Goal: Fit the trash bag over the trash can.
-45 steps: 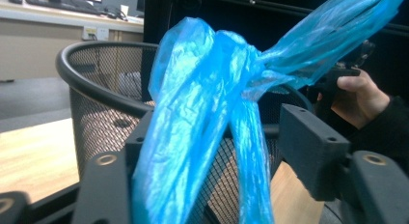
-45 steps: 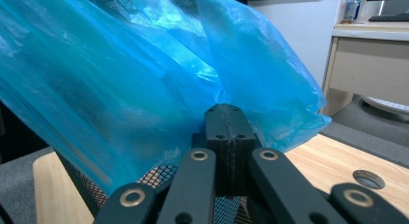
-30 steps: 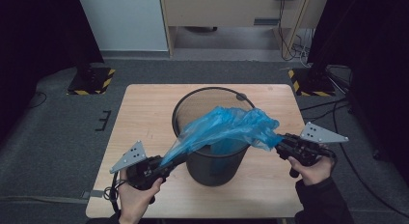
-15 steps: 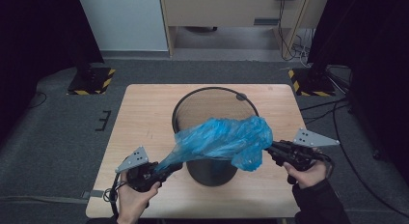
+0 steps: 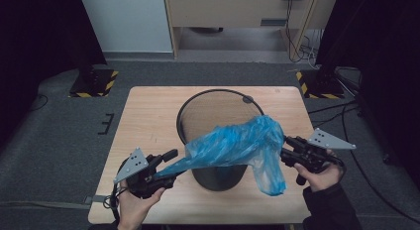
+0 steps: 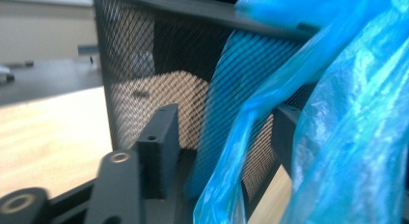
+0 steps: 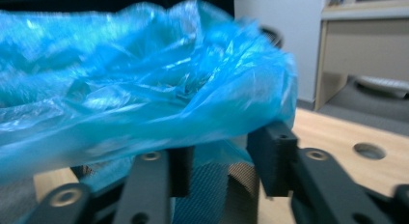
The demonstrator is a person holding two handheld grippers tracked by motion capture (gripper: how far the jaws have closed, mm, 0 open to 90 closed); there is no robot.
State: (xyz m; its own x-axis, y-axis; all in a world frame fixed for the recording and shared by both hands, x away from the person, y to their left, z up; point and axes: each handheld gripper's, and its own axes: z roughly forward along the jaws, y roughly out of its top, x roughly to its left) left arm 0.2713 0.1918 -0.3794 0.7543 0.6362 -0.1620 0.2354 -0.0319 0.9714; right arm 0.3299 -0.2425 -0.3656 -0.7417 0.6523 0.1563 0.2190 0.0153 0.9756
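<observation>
A crumpled blue plastic bag stretches across the near rim of a black mesh waste bin that stands upright on the wooden table. My left gripper is at the bag's thin left end. Its jaws have just been opening, and a strand of the bag runs loosely between them in front of the bin's mesh. My right gripper is at the bag's right end. Its jaws have also just been opening, and the bag lies draped over them.
A round hole marks the tabletop behind the bin. Grey floor surrounds the table, with yellow-black striped stand feet at the back left and back right, cables at the right, and a wooden cabinet beyond.
The bag has sunk lower against the bin's near side, and a flap now hangs down at its right. Both hands have drifted slightly toward the table's near edge.
</observation>
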